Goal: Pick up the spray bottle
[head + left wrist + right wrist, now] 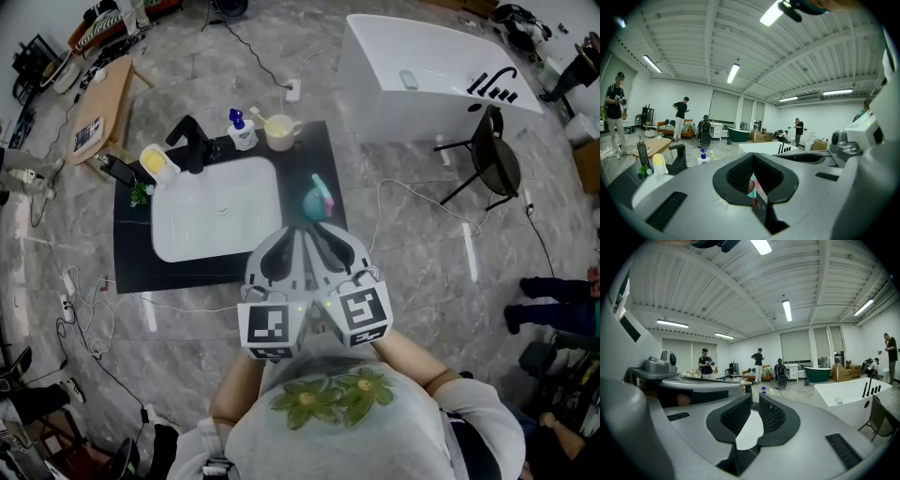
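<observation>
A teal spray bottle with a pink trigger [319, 196] stands on the black countertop [314, 150], right of the white sink [217, 208]. Both grippers hang side by side just in front of it, above the counter's near edge and apart from the bottle. The left gripper [293, 232] has its jaws together with nothing in them. In the left gripper view, part of the teal and pink bottle [755, 185] shows through the gap behind the left gripper's [752, 157] jaws. The right gripper [322, 230] is shut and empty, and the right gripper [755, 405] points past the sink's white basin.
At the back of the counter stand a black faucet [192, 142], a white bottle with a blue pump [242, 129], a cup [279, 131] and a yellow item [157, 161]. A white bathtub [431, 75] and a black chair [492, 155] are at right. Cables cross the floor.
</observation>
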Available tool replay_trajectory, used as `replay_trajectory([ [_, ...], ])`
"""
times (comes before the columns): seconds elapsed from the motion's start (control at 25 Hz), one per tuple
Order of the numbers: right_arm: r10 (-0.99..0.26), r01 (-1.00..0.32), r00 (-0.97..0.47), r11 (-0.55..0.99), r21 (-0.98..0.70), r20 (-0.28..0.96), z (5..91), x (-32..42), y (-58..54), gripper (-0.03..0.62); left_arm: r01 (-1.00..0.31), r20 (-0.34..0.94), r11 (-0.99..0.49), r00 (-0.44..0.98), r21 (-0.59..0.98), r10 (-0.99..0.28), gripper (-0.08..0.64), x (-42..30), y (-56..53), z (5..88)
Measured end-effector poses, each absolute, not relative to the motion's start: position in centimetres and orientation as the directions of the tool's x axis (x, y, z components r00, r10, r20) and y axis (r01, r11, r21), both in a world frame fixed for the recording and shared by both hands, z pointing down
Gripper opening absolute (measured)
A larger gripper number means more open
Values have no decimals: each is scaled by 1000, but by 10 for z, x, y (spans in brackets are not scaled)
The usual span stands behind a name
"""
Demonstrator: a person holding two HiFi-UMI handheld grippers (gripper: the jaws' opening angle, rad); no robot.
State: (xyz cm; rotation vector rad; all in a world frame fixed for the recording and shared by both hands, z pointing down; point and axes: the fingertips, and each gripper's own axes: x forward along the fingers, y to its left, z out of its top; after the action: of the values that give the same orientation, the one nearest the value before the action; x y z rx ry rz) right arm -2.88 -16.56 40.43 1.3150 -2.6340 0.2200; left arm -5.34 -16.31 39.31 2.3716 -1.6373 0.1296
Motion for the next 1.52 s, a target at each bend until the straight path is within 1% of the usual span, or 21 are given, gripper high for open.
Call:
replay_trajectory([
  [0.2, -782, -811, -572, 585, -28, 248, 409, -25, -181, 30, -928, 210, -339, 367, 158, -906, 9, -50, -179, 395],
  [0.4, -779, -813, -567, 582, -26, 268, 414, -20, -195, 75, -930, 216, -333, 361, 158, -907, 9, -50, -191, 399],
  [0.68, -771, -819, -552, 574, -31, 316, 428, -14, -207, 104, -925, 236, -337, 372, 176, -898, 9, -45, -200, 408],
  [0.96, -774, -836, -524, 547, -41, 356, 443, -8, -221, 121, -921, 258, -337, 380, 195, -888, 9, -44, -208, 417],
  [1.52, -762, -863, -481, 497, -85, 434, 477, 5, -243, 130, -923, 286, -335, 378, 191, -880, 9, -46, -219, 426],
])
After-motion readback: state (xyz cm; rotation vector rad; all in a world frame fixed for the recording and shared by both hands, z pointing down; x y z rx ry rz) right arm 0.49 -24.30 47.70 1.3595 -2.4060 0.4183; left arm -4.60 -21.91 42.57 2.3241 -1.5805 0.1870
